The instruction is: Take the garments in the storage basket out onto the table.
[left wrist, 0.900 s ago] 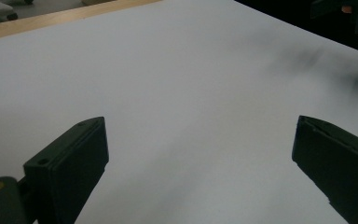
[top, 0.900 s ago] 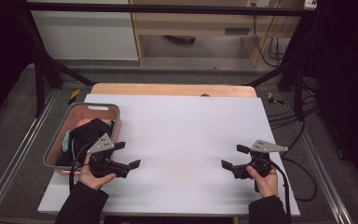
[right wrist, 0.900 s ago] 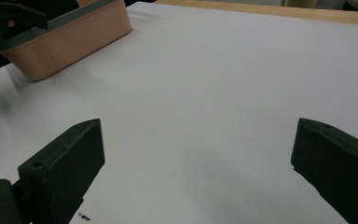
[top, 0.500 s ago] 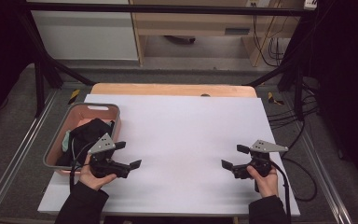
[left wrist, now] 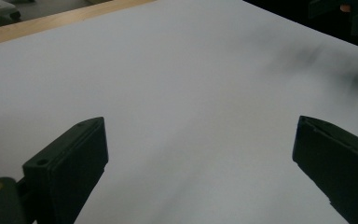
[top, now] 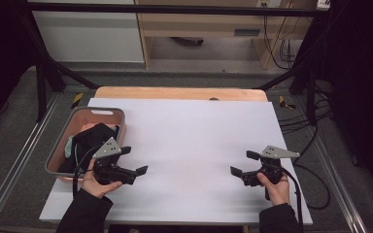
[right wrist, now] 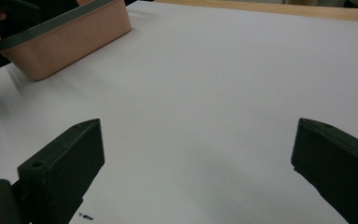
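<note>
We hold the left gripper (top: pixel 135 160) just beside the pink bin (top: pixel 58 154), at its near right corner, jaws spread wide with nothing between them over the white sheet (top: pixel 189 141). Dark clothes (top: pixel 90 138) lie inside the bin. We hold the right gripper (top: pixel 245 163) well away from the bin, across the sheet, jaws equally wide and empty.

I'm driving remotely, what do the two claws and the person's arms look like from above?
Both are black handheld units. The left claw and right claw each carry a grey three-cornered plate on top and two blocky black jaws. A black cable trails from the right one. Both arms wear dark sleeves.
</note>
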`<act>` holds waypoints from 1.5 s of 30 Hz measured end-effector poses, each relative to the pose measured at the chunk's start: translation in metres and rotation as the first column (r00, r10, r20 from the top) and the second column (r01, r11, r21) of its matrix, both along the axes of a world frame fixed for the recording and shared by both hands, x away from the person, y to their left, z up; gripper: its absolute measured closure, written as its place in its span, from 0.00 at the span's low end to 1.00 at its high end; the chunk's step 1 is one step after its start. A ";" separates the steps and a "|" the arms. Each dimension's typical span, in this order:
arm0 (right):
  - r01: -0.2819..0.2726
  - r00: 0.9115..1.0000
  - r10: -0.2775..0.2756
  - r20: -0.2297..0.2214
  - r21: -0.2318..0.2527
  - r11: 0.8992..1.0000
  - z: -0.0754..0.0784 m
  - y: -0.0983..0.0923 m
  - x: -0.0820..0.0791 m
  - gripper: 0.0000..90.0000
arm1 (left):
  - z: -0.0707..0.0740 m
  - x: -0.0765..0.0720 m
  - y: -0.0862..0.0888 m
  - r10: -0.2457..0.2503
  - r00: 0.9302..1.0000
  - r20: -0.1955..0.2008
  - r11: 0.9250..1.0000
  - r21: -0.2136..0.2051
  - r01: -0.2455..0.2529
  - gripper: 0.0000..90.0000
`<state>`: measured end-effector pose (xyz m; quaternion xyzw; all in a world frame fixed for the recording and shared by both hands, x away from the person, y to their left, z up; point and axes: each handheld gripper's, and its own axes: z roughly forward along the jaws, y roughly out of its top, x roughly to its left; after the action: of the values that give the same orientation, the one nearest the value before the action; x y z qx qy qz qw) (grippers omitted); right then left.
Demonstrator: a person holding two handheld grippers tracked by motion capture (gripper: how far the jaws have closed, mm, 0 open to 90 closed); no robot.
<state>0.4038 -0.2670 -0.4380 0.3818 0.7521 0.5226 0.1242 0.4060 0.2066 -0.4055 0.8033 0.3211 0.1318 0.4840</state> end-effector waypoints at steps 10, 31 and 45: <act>0.003 1.000 -0.003 0.001 -0.002 1.000 0.000 0.000 0.000 0.03 | 0.014 -0.002 -0.001 0.005 1.000 0.006 1.000 0.020 -0.005 0.03; -0.001 1.000 0.001 0.006 -0.017 1.000 -0.001 0.003 0.000 0.03 | 0.041 0.004 0.000 0.015 0.999 0.032 0.999 0.038 -0.016 0.02; 0.003 1.000 -0.003 0.002 -0.022 1.000 -0.002 0.003 0.000 0.03 | 0.061 0.013 0.009 0.037 0.998 0.052 0.998 0.050 -0.040 0.02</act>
<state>0.4041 -0.2640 -0.4396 0.3811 0.7571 0.5146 0.1299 0.4191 0.2152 -0.3449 0.8055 0.3207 0.1696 0.4686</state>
